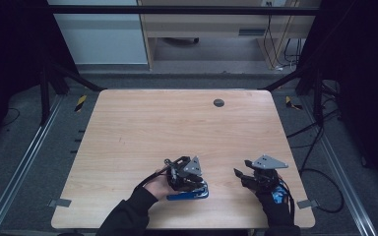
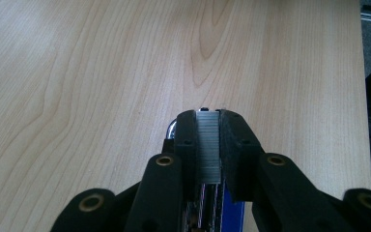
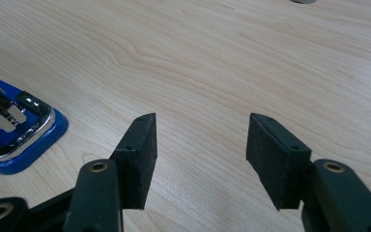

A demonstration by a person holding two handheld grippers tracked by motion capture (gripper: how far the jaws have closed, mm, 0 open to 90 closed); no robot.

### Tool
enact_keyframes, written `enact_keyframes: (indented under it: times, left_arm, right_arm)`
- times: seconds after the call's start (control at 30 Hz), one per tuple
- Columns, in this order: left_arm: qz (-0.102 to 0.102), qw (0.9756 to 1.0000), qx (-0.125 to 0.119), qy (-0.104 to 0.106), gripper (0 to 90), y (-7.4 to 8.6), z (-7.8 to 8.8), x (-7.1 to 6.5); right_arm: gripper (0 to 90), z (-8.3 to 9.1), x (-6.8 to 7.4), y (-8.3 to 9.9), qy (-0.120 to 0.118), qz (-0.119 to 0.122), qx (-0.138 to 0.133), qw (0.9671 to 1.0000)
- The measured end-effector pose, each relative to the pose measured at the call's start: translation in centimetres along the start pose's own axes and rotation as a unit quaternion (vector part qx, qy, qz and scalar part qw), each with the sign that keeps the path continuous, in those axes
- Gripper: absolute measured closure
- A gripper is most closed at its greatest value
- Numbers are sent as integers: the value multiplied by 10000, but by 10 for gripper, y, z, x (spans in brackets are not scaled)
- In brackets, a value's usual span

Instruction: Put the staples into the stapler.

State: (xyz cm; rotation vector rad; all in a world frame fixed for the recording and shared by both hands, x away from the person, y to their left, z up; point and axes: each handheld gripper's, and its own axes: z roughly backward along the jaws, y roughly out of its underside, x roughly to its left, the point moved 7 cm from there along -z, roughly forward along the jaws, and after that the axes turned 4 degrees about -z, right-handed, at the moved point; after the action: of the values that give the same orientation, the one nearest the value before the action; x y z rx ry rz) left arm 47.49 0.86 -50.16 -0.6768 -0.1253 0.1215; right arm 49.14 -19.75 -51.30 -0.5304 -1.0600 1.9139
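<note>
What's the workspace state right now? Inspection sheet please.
Surface: wooden table, bare, with a round grey grommet near the far edge.
Job's things: blue stapler at the near edge, opened; strip of staples clamped between the left jaws.
Clutter: nothing seen.
Grippers: left gripper shut on the staples, over the stapler; right gripper open, empty, beside it.
Cables: one trails from each gripper; more on the floor at right.
Surroundings: metal rails, dark frame, wooden furniture behind.
</note>
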Motion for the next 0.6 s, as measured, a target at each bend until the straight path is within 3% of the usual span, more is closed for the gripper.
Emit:
enact_keyframes:
  times: [0.6]
  left_arm:
    - [-110,9999,-21,82,774,0,-1,-4]
  right_arm:
    - [450,0,0,0,3,-20,23,10000]
